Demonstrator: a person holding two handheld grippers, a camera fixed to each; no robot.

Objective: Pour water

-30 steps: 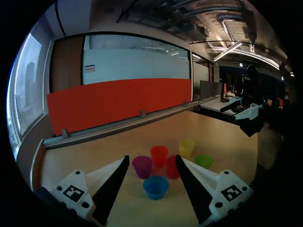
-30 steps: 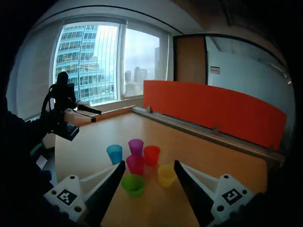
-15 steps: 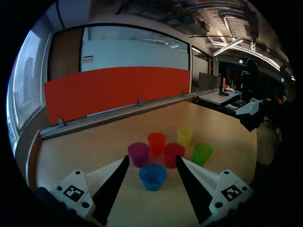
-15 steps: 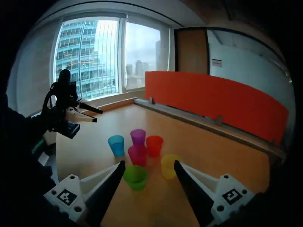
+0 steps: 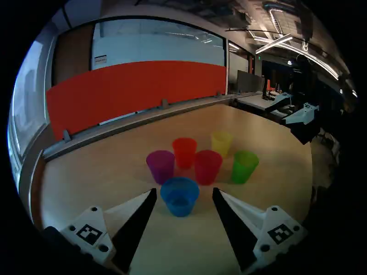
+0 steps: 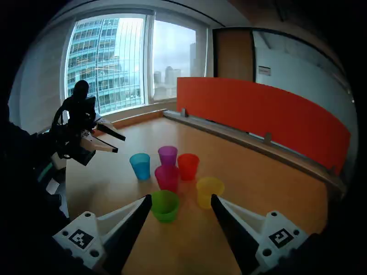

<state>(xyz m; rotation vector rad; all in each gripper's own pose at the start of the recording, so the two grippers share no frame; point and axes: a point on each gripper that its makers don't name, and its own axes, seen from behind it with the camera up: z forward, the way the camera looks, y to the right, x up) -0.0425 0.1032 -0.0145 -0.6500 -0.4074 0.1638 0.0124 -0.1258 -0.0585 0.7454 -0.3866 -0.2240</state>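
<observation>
Several plastic cups stand in a tight group on the wooden table (image 5: 275, 174). In the left gripper view a blue cup (image 5: 179, 196) sits nearest, just ahead of my open left gripper (image 5: 183, 201), with purple (image 5: 160, 166), orange (image 5: 184, 151), red (image 5: 208, 166), yellow (image 5: 222, 142) and green (image 5: 244, 166) cups behind. In the right gripper view my open right gripper (image 6: 180, 206) has the green cup (image 6: 164, 206) just ahead of its fingertips, the yellow cup (image 6: 209, 191) to its right, and the blue cup (image 6: 140, 165) farther off. Both grippers are empty.
An orange divider panel (image 5: 133, 89) runs along the table's far edge. The other gripper (image 6: 87, 137), held by a person's hand, hovers at the left in the right gripper view. Large windows (image 6: 105, 64) lie beyond. Desks (image 5: 275, 98) stand at the far right.
Both grippers have tilted down and moved closer to the cups, which now sit higher and larger in each view. The fingers stay open.
</observation>
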